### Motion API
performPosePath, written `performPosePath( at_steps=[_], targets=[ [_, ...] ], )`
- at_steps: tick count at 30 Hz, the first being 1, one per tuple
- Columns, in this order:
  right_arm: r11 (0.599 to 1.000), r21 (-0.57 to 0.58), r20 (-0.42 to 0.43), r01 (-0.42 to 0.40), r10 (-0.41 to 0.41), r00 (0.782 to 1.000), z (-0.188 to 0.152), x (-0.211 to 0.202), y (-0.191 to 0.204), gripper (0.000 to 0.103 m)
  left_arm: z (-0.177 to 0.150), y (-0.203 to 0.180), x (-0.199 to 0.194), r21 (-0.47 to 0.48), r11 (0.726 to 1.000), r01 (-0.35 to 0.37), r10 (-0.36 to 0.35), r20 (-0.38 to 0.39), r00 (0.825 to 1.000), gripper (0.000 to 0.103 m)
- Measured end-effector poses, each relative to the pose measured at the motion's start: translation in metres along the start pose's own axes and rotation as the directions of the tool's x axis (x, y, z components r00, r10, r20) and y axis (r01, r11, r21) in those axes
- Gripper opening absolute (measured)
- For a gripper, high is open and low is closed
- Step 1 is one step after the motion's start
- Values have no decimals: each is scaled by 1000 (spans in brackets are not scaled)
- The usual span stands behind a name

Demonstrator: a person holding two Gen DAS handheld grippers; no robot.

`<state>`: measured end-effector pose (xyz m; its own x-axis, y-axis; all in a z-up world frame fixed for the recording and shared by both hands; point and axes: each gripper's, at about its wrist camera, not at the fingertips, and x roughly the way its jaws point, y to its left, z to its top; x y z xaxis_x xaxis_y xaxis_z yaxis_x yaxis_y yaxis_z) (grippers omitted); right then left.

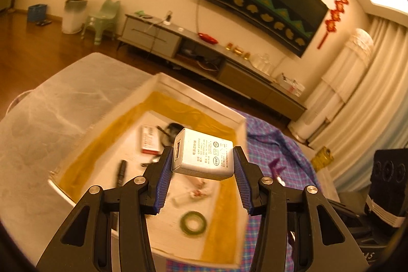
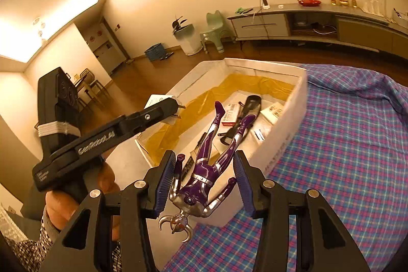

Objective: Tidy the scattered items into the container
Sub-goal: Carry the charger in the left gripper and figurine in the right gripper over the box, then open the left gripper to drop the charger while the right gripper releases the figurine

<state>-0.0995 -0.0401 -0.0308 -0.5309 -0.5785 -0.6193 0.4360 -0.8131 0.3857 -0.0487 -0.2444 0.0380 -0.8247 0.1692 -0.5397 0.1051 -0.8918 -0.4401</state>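
Note:
My left gripper [image 1: 203, 156] is shut on a white USB charger [image 1: 201, 159] and holds it in the air over the white box with yellow lining [image 1: 199, 93]. In the right wrist view that gripper [image 2: 176, 106] and the charger [image 2: 159, 101] hang over the box's left rim, with a hand [image 2: 63, 203] on the handle. My right gripper [image 2: 204, 165] is shut on a purple and silver action figure [image 2: 204, 170], head toward the camera and legs pointing at the box [image 2: 293, 124]. The figure hovers over the box's near corner.
The box stands on a blue and pink plaid cloth [image 2: 344, 157]. Inside lie a red and white pack [image 1: 150, 142], a black pen [image 1: 122, 171], a green tape roll [image 1: 193, 221] and other small items. A pale cloth-covered surface [image 1: 51, 119] borders the box's left.

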Motion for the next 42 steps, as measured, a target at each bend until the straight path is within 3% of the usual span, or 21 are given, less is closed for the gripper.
performPosePath(
  at_steps=[9, 15, 19, 26, 28, 33, 42],
  targets=[
    [999, -37, -42, 4, -5, 999, 12, 46, 9, 48, 13, 25, 25, 9, 997, -80, 80, -46, 996, 48],
    [997, -68, -98, 43, -50, 994, 15, 80, 8, 48, 21, 44, 50, 6, 986, -167, 167, -91, 982, 48],
    [992, -102, -129, 76, -89, 988, 12, 96, 8, 48, 22, 51, 65, 4, 982, -189, 188, -127, 974, 48],
    [984, -137, -172, 111, -134, 976, 14, 118, 4, 49, 21, 57, 86, -13, 976, -219, 213, -185, 959, 49],
    [982, -150, -184, 118, -145, 972, 13, 123, 3, 49, 20, 61, 91, -32, 979, -203, 192, -210, 959, 52],
    [982, -153, -182, 110, -138, 974, 11, 121, 4, 51, 21, 61, 85, -30, 980, -198, 189, -189, 964, 54],
    [983, -168, -188, 78, -109, 976, 4, 111, 9, 51, 21, 56, 84, -7, 975, -222, 216, -189, 958, 54]
  ],
)
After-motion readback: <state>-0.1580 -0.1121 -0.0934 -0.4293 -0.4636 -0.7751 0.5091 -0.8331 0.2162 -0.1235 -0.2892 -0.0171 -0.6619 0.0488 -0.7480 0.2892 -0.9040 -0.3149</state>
